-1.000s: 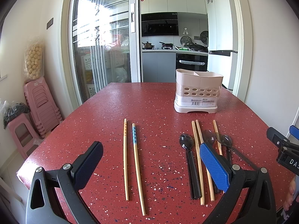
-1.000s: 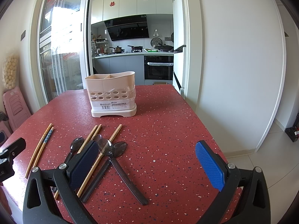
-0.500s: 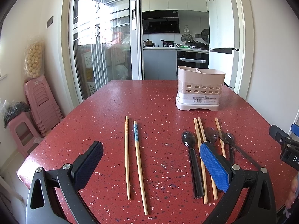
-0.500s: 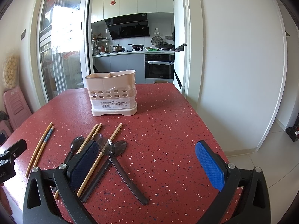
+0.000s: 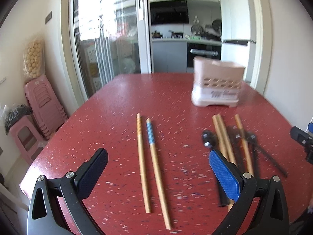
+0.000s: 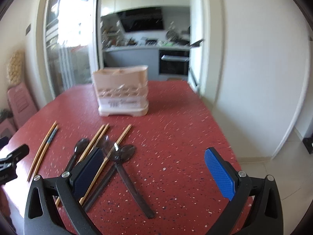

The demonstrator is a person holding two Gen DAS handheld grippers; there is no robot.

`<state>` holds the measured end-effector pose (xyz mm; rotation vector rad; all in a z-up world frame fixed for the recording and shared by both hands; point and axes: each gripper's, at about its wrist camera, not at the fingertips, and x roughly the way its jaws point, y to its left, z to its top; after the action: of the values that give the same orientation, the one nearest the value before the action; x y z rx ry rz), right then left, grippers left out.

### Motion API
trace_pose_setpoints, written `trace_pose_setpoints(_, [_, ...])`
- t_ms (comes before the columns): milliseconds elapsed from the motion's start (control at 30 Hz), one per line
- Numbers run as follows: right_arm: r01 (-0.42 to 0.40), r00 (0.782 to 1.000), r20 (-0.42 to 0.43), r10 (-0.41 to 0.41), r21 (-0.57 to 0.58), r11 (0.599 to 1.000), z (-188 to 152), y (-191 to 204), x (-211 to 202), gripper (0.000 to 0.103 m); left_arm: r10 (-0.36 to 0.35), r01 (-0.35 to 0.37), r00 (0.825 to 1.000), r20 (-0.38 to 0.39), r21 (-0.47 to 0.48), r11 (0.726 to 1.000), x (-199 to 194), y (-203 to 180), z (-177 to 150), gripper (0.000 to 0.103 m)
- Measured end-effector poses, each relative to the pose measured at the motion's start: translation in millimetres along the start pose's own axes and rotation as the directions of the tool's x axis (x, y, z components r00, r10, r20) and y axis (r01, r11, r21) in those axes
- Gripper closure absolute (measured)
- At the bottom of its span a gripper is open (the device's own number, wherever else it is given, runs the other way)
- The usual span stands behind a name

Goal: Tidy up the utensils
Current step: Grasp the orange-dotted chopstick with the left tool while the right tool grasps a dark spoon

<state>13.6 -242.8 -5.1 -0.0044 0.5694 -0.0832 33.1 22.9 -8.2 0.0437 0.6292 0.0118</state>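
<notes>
A pink utensil holder (image 5: 217, 86) stands at the far side of the red table (image 5: 117, 107); it also shows in the right wrist view (image 6: 122, 94). Two patterned chopsticks (image 5: 150, 156) lie side by side between the open fingers of my left gripper (image 5: 158, 176), which is empty above them. Plain chopsticks (image 5: 223, 137) and black spoons (image 5: 208, 139) lie mixed to the right. In the right wrist view the spoons (image 6: 121, 154) and chopsticks (image 6: 97, 141) lie by the left finger of my open, empty right gripper (image 6: 156, 172).
The table's right edge (image 6: 225, 137) drops to a tiled floor beside a white wall. Pink stools (image 5: 41, 101) stack at the left by a glass sliding door. A kitchen lies behind the table. The other gripper shows at each view's edge (image 5: 302, 139).
Both grippers have moved forward and tilted down toward the table; the views are now motion-blurred. The utensils and the holder have not moved. Both jaws stay open.
</notes>
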Motion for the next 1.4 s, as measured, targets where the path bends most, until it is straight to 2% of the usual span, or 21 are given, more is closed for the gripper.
trace_pose_setpoints(100, [-0.053,0.991,-0.122,0.048,-0.045,0.998,7,-1,21,0.000,0.042,-0.043,0.997,-0.072,-0.010,0.999,20,18,7,0.000])
trace_pose_setpoints(167, [-0.090,0.977,-0.199,0.075,-0.065,0.994,10,-2,34,0.000,0.057,-0.061,0.990,-0.131,-0.028,0.998,35,32,10,0.000])
trace_pose_setpoints(233, [-0.136,0.951,-0.287,0.110,-0.070,0.988,12,-4,48,0.000,0.042,-0.057,0.979,-0.199,-0.068,0.996,57,51,11,0.000])
trace_pose_setpoints(300, [-0.171,0.925,-0.355,0.135,-0.072,0.983,11,-4,58,0.001,0.008,-0.035,0.974,-0.227,-0.114,0.993,69,65,11,0.000])
trace_pose_setpoints(333, [-0.187,0.909,-0.393,0.141,-0.081,0.979,10,-2,63,0.002,0.018,-0.045,0.971,-0.240,-0.110,0.993,71,72,13,0.000])
trace_pose_setpoints(467, [-0.220,0.850,-0.513,0.118,-0.144,0.965,3,8,82,0.015,-0.029,-0.014,0.949,-0.315,-0.135,0.991,90,86,13,0.000])
trace_pose_setpoints(567, [-0.246,0.812,-0.575,0.100,-0.181,0.952,2,16,95,0.026,-0.056,0.004,0.930,-0.363,-0.143,0.990,101,86,15,0.000])
trace_pose_setpoints(667, [-0.263,0.789,-0.609,0.080,-0.217,0.940,2,25,104,0.031,-0.101,0.046,0.914,-0.393,-0.149,0.988,113,81,18,0.000])
trace_pose_setpoints(767, [-0.282,0.771,-0.632,0.076,-0.232,0.931,5,34,116,0.037,-0.089,0.044,0.904,-0.418,-0.115,0.992,127,74,22,0.000])
trace_pose_setpoints(867, [-0.304,0.742,-0.664,0.088,-0.217,0.928,13,37,124,0.046,-0.097,0.055,0.892,-0.442,-0.108,0.993,137,72,26,0.000])
trace_pose_setpoints(1000, [-0.315,0.707,-0.702,0.088,-0.200,0.928,22,39,136,0.053,-0.066,0.048,0.884,-0.462,-0.049,0.998,149,63,34,0.000])
trace_pose_setpoints(1133, [-0.327,0.673,-0.736,0.074,-0.206,0.922,28,41,146,0.059,-0.088,0.089,0.870,-0.485,-0.021,0.996,156,56,45,0.000])
trace_pose_setpoints(1233, [-0.331,0.661,-0.747,0.070,-0.207,0.921,32,40,149,0.077,-0.101,0.120,0.856,-0.507,0.005,0.993,163,45,53,0.006])
trace_pose_setpoints(1267, [-0.334,0.653,-0.754,0.075,-0.197,0.922,34,38,150,0.084,-0.108,0.132,0.852,-0.512,0.011,0.991,164,44,55,0.011])
trace_pose_setpoints(1333, [-0.341,0.646,-0.758,0.086,-0.186,0.922,37,35,152,0.088,-0.119,0.154,0.844,-0.524,0.023,0.988,165,39,59,0.021])
trace_pose_setpoints(1367, [-0.347,0.642,-0.761,0.098,-0.174,0.922,38,33,153,0.090,-0.120,0.161,0.842,-0.526,0.033,0.986,164,36,60,0.035])
trace_pose_setpoints(1400, [-0.349,0.639,-0.762,0.105,-0.166,0.922,41,32,154,0.091,-0.127,0.173,0.842,-0.525,0.039,0.984,166,31,62,0.057])
